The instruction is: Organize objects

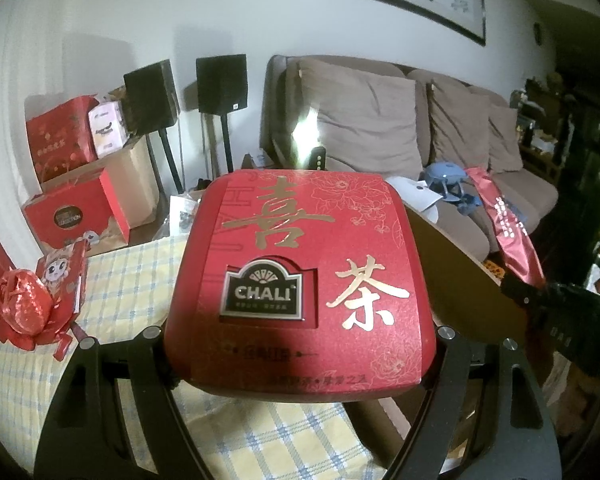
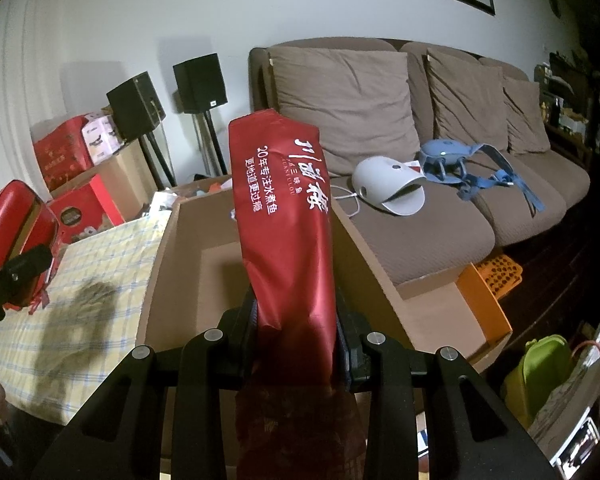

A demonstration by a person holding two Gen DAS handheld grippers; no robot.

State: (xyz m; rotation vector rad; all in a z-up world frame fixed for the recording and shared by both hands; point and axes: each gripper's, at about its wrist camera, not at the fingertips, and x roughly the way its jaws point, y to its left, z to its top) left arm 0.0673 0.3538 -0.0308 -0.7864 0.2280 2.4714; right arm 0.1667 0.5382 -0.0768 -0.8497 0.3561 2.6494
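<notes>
Red tea tin (image 1: 300, 280) clamped in left jaws, red pouch (image 2: 288, 216) in right jaws above cardboard box (image 2: 168, 264).

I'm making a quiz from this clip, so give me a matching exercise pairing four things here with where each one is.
Things:
1. red square tea tin with gold characters
2. red foil packet with white lettering
3. white curved plastic device
4. open brown cardboard box

Places:
A. on the brown sofa seat
B. between the right gripper's fingers
C. beside the yellow checked cloth
D. between the left gripper's fingers

Pairs: 1-D, 2-B, 3-A, 4-C
</notes>
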